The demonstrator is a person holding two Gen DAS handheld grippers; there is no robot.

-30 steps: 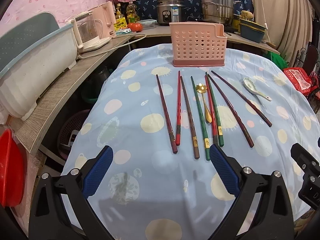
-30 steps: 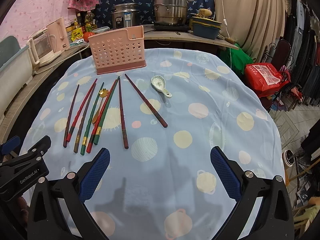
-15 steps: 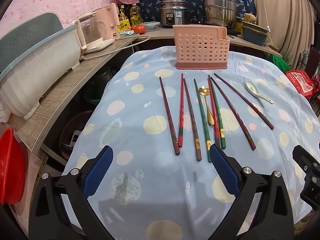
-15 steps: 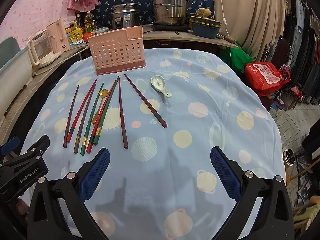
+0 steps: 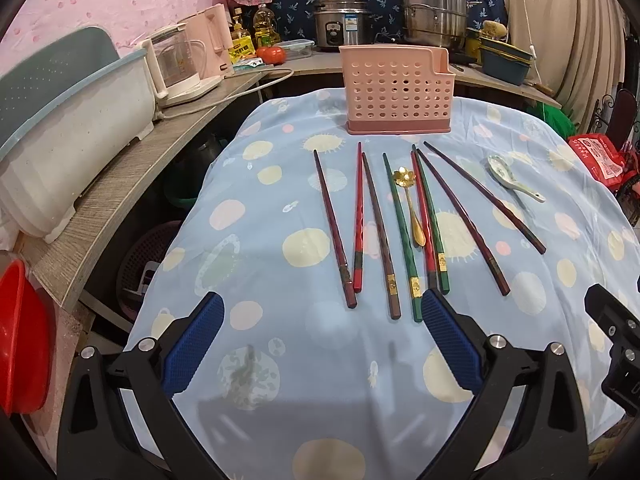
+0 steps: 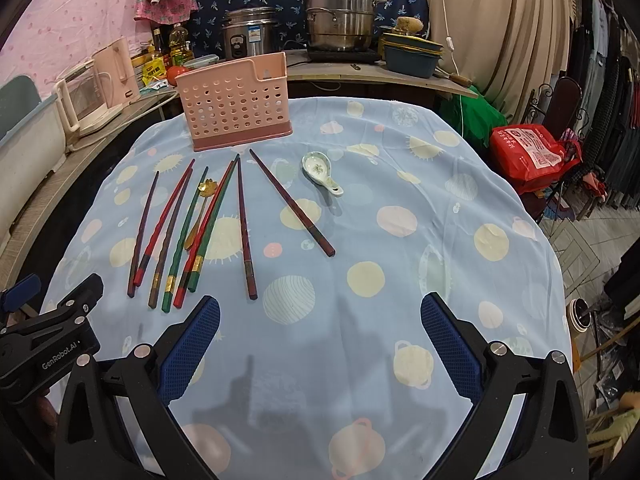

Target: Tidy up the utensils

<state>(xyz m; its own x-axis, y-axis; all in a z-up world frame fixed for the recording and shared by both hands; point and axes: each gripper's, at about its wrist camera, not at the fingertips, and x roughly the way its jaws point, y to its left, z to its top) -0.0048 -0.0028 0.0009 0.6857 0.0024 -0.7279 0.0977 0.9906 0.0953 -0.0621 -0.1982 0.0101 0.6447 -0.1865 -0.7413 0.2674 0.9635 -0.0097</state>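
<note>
Left tool (image 5: 320, 312): jaws spread wide, holding nothing, hovering above the near edge of the worktop (image 5: 280, 360). The near ends of the chopsticks (image 5: 380, 232) lie just beyond its fingertips.

Right tool (image 6: 320, 312): jaws spread wide, holding nothing, above the near edge of the worktop, right of the chopstick row. The left tool's body shows at the left edge of the right wrist view.

Worktop covering: light blue cloth with pale dots.

Utensil layout:
- Pink perforated holder (image 5: 398, 92) stands upright at the far edge of the worktop, near its middle.
- Eight chopsticks lie flat between the holder and the tools, running roughly far-to-near: dark brown, red and green shafts, several touching or nearly touching.
- Gold spoon (image 5: 412, 204) lies among the chopsticks, bowl toward the holder, between a green and a red shaft.
- White ceramic spoon (image 5: 508, 174) lies apart, toward the right edge, clear of the outermost chopstick.

A kettle (image 5: 180, 64) and steel pots (image 5: 434, 8) stand on the counters beyond the worktop.
</note>
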